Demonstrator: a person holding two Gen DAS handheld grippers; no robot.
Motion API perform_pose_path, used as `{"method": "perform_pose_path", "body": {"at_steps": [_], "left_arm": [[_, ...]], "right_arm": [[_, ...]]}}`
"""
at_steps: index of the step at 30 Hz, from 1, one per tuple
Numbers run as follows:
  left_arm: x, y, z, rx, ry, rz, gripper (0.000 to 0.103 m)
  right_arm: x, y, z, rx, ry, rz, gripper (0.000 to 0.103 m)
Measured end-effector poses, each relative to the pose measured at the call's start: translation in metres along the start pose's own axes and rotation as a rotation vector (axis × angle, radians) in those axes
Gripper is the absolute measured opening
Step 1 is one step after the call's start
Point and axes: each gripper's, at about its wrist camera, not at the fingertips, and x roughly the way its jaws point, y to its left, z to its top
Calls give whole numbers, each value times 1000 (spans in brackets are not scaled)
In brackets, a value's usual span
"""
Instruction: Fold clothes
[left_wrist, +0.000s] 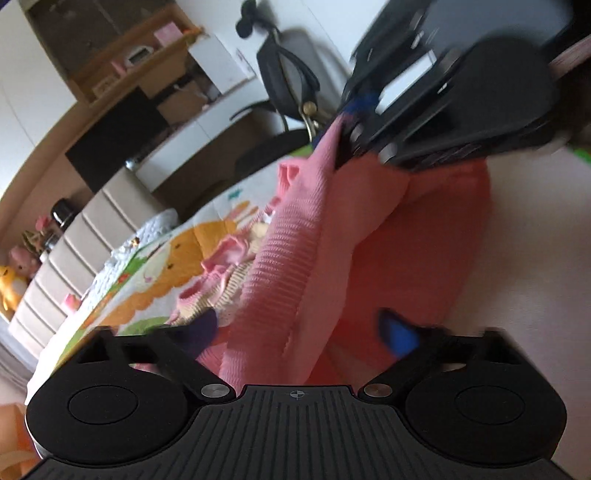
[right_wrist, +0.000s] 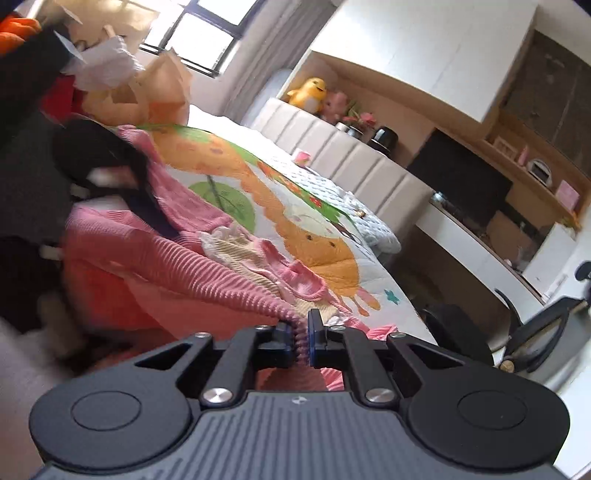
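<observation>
A pink ribbed knit garment hangs above the bed, stretched between the two grippers. My left gripper is open, its blue-padded fingers wide apart on either side of the hanging cloth. My right gripper is shut on the garment's ribbed edge; it also shows in the left wrist view at the top, pinching the cloth. In the right wrist view the left gripper shows at the far left against the pink knit. A cream and pink frilled garment lies on the bed below.
The bed has a cartoon-print quilt and a padded beige headboard. Plush toys sit on the ledge behind it. A black office chair stands beside the bed, with a desk and shelves along the wall.
</observation>
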Motion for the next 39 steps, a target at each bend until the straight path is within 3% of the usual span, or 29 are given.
{"method": "perform_pose_path", "body": {"at_steps": [1,4,7,9,11,13,17,18,19,25,29,31,35,39], "left_arm": [[8,2,0,-6,14,2,19],[16,27,-2,-111,12,-1,8],[9,63,0,-283,-12,-46,8],[3,84,3,-391,-40,-79,8],[-1,99,6,-468,-63,-106,8],[-4,108,8,-522,-71,-128,8],[-8,108,6,-531,-61,-138,8],[-8,109,4,-535,-59,-139,8],[-8,109,2,-540,-57,-140,8],[-11,113,-3,-569,-71,-150,8],[-10,111,-1,-581,-79,-171,8],[-8,111,0,-585,-78,-175,8],[-7,111,2,-592,-76,-176,8],[-10,112,1,-591,-71,-171,9]], "right_arm": [[-11,3,-1,-9,-16,28,20],[-29,13,-5,17,-21,173,29],[-40,26,-9,58,-7,331,29],[-22,45,-8,70,42,391,29],[4,63,-4,73,79,413,29],[31,77,2,77,101,423,38],[70,87,3,103,126,404,42],[73,84,2,139,134,419,27],[73,80,2,164,146,423,5],[35,60,-26,153,192,405,6],[-4,47,-42,152,168,481,8],[-16,46,-46,140,153,474,14],[-10,54,-48,59,181,365,22],[3,54,-46,13,149,291,60]]}}
